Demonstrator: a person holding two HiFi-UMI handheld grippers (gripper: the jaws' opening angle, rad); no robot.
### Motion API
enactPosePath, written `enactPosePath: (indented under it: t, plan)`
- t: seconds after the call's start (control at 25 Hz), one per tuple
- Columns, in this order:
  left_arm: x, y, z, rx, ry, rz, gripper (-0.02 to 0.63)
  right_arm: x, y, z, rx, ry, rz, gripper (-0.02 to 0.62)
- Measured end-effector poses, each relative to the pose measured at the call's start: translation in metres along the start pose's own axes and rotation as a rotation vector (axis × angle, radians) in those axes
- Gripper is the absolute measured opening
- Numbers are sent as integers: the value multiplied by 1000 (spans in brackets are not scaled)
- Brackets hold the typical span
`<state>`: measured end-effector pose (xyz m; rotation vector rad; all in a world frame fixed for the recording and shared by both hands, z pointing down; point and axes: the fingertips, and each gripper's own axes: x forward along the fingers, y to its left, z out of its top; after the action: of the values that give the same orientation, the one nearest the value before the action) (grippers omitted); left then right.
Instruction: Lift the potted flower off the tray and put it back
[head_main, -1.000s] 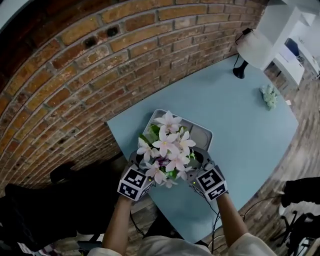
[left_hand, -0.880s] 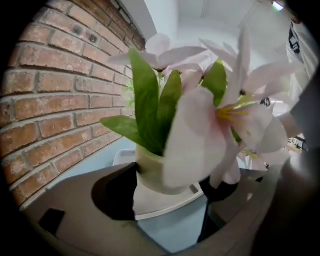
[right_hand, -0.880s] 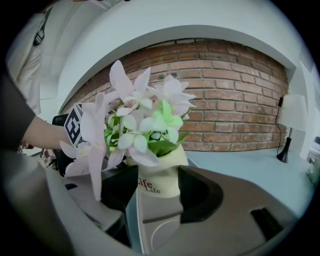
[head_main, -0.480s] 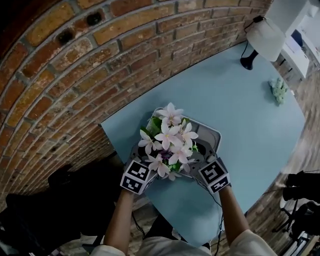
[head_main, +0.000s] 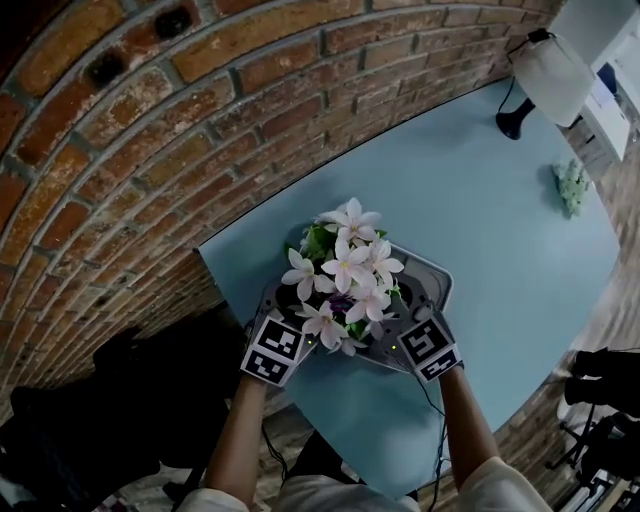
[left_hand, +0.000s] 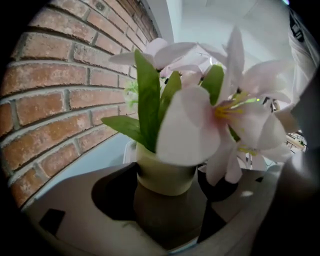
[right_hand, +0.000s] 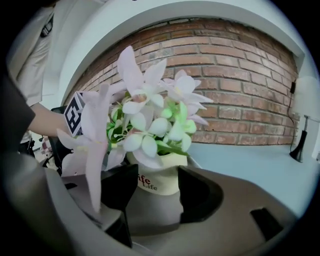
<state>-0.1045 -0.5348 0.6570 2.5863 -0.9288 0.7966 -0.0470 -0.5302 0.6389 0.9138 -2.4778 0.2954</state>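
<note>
- The left gripper (head_main: 288, 318) is clenching the cream pot (left_hand: 165, 176) of the potted flower (head_main: 346, 272); in the left gripper view its curved jaws are cupping the pot from both sides.
- The right gripper (head_main: 398, 325) is grasping the same pot from the opposite side, its jaws pressing against the pot wall below the printed lettering.
- The potted flower is sitting upright between the two grippers, over the left part of the grey tray (head_main: 433, 283). Whether its base is touching the tray cannot be told.
- White-pink blossoms and green leaves are spreading over both grippers' jaws in the head view.
- The tray is lying at the near corner of the light blue table (head_main: 500, 210), beside the brick wall (head_main: 200, 120).
- A lamp (head_main: 548, 75) is standing at the table's far end; a small pale green item (head_main: 572, 186) is lying well apart from the tray.
</note>
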Motion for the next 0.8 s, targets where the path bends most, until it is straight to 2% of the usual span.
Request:
enactPosePath:
  t: [0.2, 0.4, 0.56, 0.8]
  plan:
    - [-3, 4, -2, 15, -2, 25, 403, 8, 2, -7, -56, 35, 7, 278]
    - [-1, 7, -2, 8, -18, 37, 403, 12, -1, -7, -32, 22, 28, 276]
    - [-3, 6, -2, 17, -46, 59, 405, 10, -1, -10, -33, 59, 46, 276]
    - [-10, 5, -8, 3, -41, 92, 405, -1, -8, -19, -2, 80, 18, 276]
